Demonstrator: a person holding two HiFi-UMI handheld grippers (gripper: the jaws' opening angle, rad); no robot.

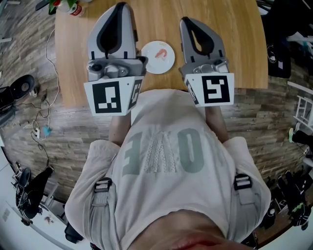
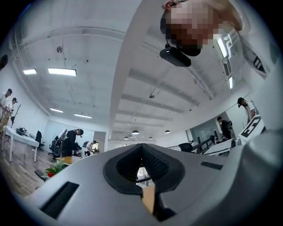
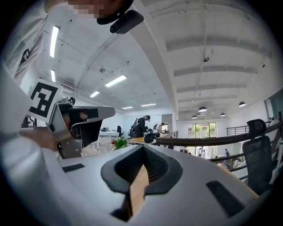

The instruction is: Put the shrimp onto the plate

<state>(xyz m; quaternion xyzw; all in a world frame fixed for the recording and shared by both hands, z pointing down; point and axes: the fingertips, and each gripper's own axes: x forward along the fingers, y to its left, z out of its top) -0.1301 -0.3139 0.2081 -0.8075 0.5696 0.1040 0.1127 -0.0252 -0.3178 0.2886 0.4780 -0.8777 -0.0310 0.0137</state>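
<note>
Far out to the left of the left gripper (image 1: 120,7), loose cables (image 1: 46,105) trail over the wood-plank floor (image 1: 29,58) past a black device (image 1: 19,88). A potted plant (image 1: 59,5) stands on the far left corner of the wooden table (image 1: 234,44), beyond and to the left of that gripper's tip. The left gripper is held above the table's near edge, its marker cube (image 1: 108,96) towards the person's chest. Its jaws are pressed together with nothing between them; its own view looks up at an office ceiling, with only a sliver of wood showing in the slit.

Just to the right of the left gripper, in the gap between the two tools, sits a white plate (image 1: 146,62). The shrimp (image 1: 161,52) lies on it, curled and pink, touched by neither gripper. Nothing stands between the plate and either tool.

The right gripper (image 1: 185,21) is held just to the right of the plate, level with its partner, with its own cube (image 1: 215,89) near the body. Its jaws are likewise closed on nothing. Well off to its right, past the table's edge, dark bags (image 1: 279,61) lie on the floor
</note>
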